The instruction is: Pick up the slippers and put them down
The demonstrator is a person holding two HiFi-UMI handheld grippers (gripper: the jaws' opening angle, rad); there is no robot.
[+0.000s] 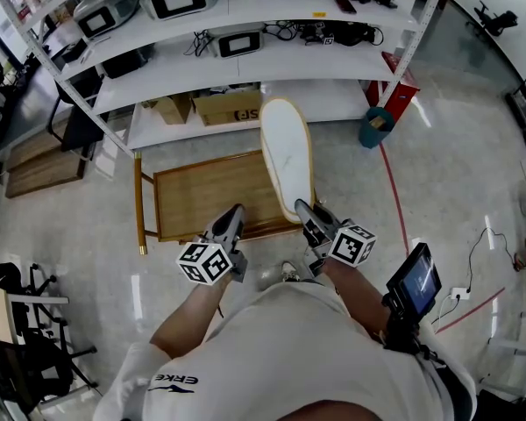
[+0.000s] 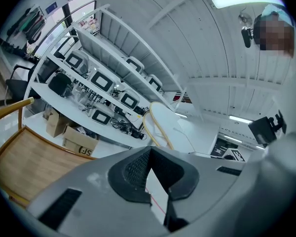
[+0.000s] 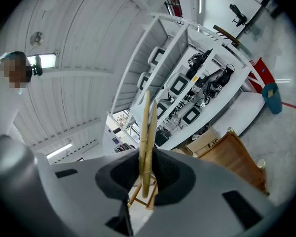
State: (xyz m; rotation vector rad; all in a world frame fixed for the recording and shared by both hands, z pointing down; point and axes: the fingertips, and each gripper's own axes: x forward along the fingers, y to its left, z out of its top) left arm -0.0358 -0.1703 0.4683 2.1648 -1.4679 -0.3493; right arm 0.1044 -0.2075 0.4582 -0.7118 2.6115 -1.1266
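Observation:
My right gripper (image 1: 305, 210) is shut on the heel end of the slippers (image 1: 287, 156), which stick out level in front of me over the wooden seat. From above I see one white sole with a tan rim. In the right gripper view the slippers (image 3: 146, 132) show edge-on as two tan rims pressed together between the pads of the right gripper (image 3: 147, 179). My left gripper (image 1: 231, 220) hangs beside it on the left, over the seat's near edge. Its jaws stand a little apart, and the left gripper (image 2: 155, 174) has nothing between them. The slippers (image 2: 163, 122) show to its right.
A low wooden seat (image 1: 202, 196) with a yellow rail on its left stands on the shiny floor below both grippers. Behind it is white shelving (image 1: 245, 60) with devices and cables, and cardboard boxes (image 1: 228, 106) on the bottom shelf. A teal bin (image 1: 377, 127) stands at the right.

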